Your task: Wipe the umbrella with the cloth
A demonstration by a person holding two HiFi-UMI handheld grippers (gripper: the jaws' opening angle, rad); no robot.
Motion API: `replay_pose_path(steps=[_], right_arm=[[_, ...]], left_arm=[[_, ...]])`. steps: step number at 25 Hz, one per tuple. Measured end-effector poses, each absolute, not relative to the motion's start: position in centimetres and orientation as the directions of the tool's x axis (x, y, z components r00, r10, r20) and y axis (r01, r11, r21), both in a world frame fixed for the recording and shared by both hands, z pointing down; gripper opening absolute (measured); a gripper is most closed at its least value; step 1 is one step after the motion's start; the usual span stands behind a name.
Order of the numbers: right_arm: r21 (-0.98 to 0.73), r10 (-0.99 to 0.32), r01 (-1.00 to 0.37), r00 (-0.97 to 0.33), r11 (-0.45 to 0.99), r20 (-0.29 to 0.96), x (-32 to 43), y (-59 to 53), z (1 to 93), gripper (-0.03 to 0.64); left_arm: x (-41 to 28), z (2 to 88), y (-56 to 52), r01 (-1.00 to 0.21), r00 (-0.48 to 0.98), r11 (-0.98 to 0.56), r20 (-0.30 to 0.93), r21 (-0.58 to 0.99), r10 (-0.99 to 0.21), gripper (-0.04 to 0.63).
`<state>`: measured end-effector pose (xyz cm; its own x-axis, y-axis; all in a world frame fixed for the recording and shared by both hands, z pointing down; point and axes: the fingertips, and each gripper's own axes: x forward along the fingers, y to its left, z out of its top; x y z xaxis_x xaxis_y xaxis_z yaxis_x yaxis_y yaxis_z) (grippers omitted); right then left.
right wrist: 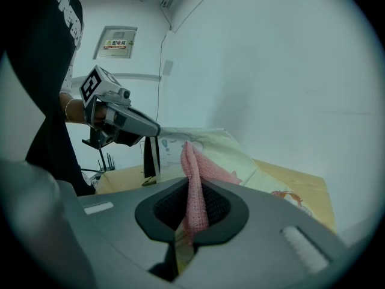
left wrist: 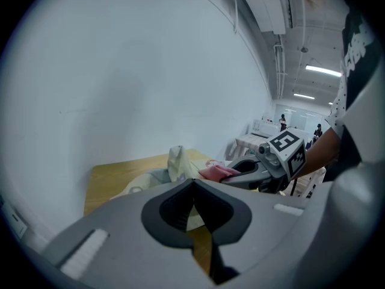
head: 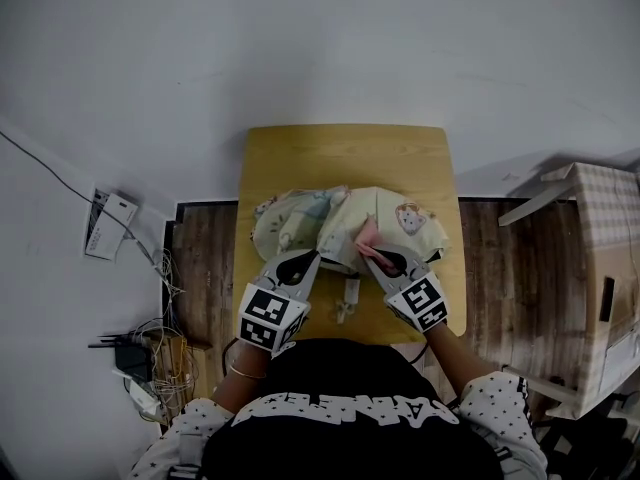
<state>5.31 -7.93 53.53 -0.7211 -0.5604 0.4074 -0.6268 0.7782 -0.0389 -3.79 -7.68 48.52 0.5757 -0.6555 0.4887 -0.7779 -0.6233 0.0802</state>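
A pale yellow umbrella [head: 330, 218] with cartoon prints lies collapsed on the small wooden table [head: 340, 153]. My left gripper [head: 314, 258] is at its near left edge, jaws shut on a fold of the umbrella fabric [left wrist: 176, 161], which rises just past the tips of the left gripper [left wrist: 194, 182]. My right gripper [head: 372, 253] is shut on a pink cloth [head: 367, 235] that rests against the umbrella's near middle. In the right gripper view the pink cloth [right wrist: 192, 161] stands up out of the right gripper [right wrist: 191, 184], with the umbrella [right wrist: 222, 152] behind it and the left gripper [right wrist: 155, 128] to the left.
A cardboard box [head: 610, 288] stands on the floor to the right of the table. Cables and a power adapter [head: 140, 353] lie on the floor to the left, near a white device [head: 108, 226]. A small pale strap [head: 348, 298] lies on the table's near edge. A white wall runs behind the table.
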Motion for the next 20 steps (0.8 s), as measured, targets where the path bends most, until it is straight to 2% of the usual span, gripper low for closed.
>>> replay_pose_path(steps=[20], right_arm=[[-0.134, -0.484, -0.588, -0.757, 0.797, 0.440, 4.9, -3.1, 55.0, 0.032]], left_arm=[[-2.5, 48.9, -8.4, -0.756, 0.599, -0.649, 0.484, 0.080, -0.638, 0.002]])
